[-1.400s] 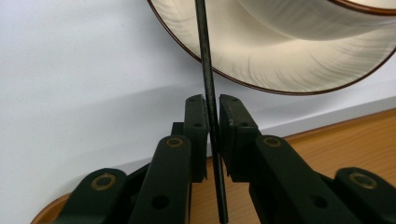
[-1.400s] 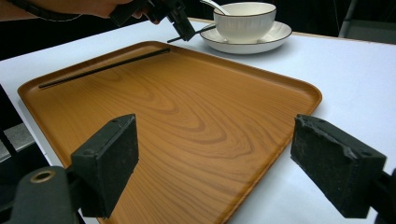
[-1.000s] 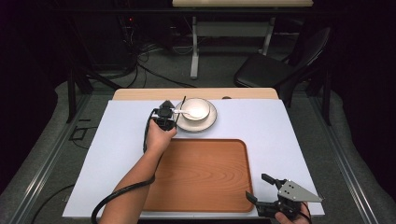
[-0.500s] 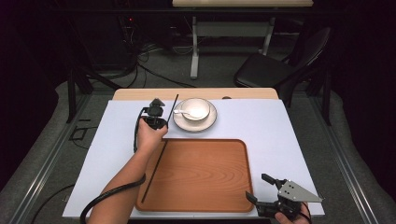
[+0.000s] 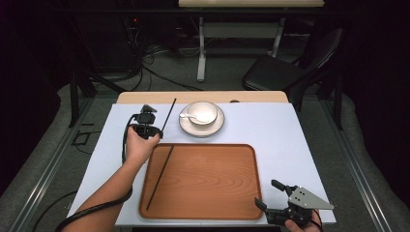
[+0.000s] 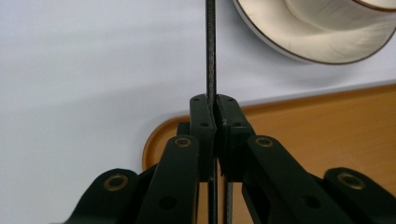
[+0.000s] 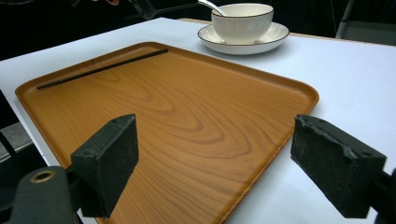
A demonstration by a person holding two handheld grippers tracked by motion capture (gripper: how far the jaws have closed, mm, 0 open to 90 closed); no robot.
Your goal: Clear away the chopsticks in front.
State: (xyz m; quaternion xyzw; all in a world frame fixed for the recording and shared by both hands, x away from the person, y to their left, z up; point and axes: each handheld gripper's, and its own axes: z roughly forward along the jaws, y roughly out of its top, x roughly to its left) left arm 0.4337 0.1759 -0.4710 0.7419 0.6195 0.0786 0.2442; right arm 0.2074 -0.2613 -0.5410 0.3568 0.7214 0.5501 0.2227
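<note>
The left gripper (image 5: 151,126) is clenched on one black chopstick (image 5: 168,116), held above the white table cover (image 5: 290,140) just left of the saucer (image 5: 201,126). The left gripper view confirms the grasp: the pads pinch the chopstick (image 6: 210,51) tightly, with the saucer rim (image 6: 299,44) at upper right. A second chopstick (image 5: 160,177) lies along the left side of the wooden tray (image 5: 208,181). The right gripper (image 5: 273,195) rests at the tray's near right corner, jaws spread and grasping nothing. The right gripper view shows that the bowl (image 7: 242,21) sits on the saucer and carries a spoon (image 7: 211,6).
</note>
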